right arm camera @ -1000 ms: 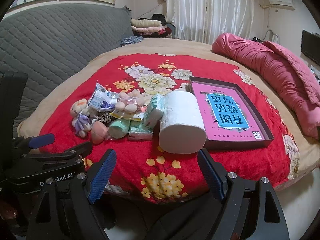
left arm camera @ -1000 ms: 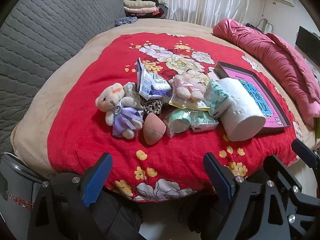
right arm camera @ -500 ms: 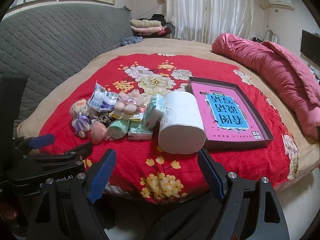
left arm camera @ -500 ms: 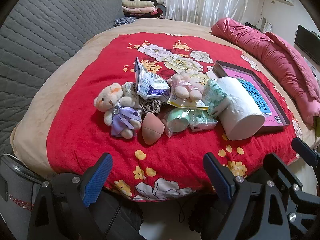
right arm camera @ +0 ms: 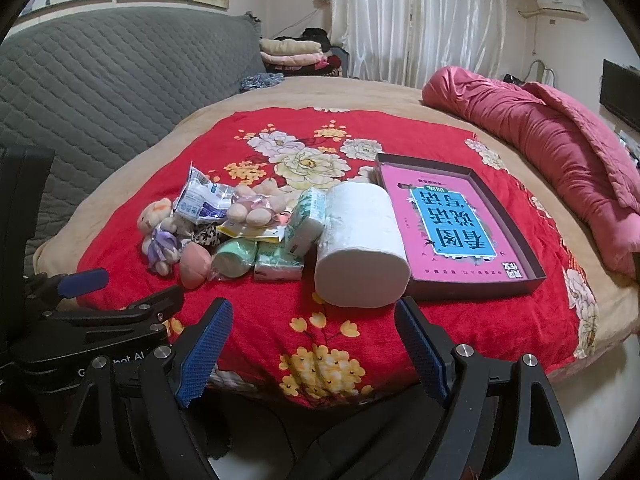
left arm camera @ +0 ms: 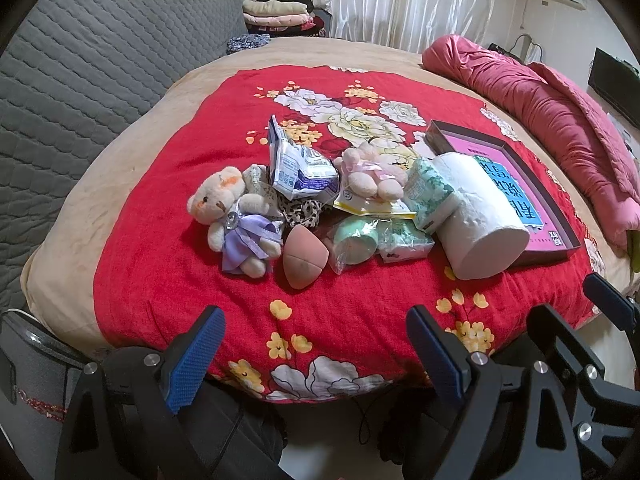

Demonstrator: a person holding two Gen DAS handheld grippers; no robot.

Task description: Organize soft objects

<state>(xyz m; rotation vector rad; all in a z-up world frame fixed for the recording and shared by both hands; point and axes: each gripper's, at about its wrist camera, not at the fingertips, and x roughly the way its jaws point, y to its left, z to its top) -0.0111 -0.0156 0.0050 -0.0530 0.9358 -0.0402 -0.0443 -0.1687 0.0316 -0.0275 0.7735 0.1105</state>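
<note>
Both the left gripper and right gripper hang wide apart and empty off the bed's edge, seemingly sizing up the soft toys and paper roll heaped beside the waiting pink box.

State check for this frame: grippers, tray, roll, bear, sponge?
left gripper: open, empty, short of the bed.
right gripper: open, empty.
pink tray: no toys inside.
paper roll: on its side, beside the tray.
bear in purple dress: lying down.
pink sponge: loose on the blanket.
</note>
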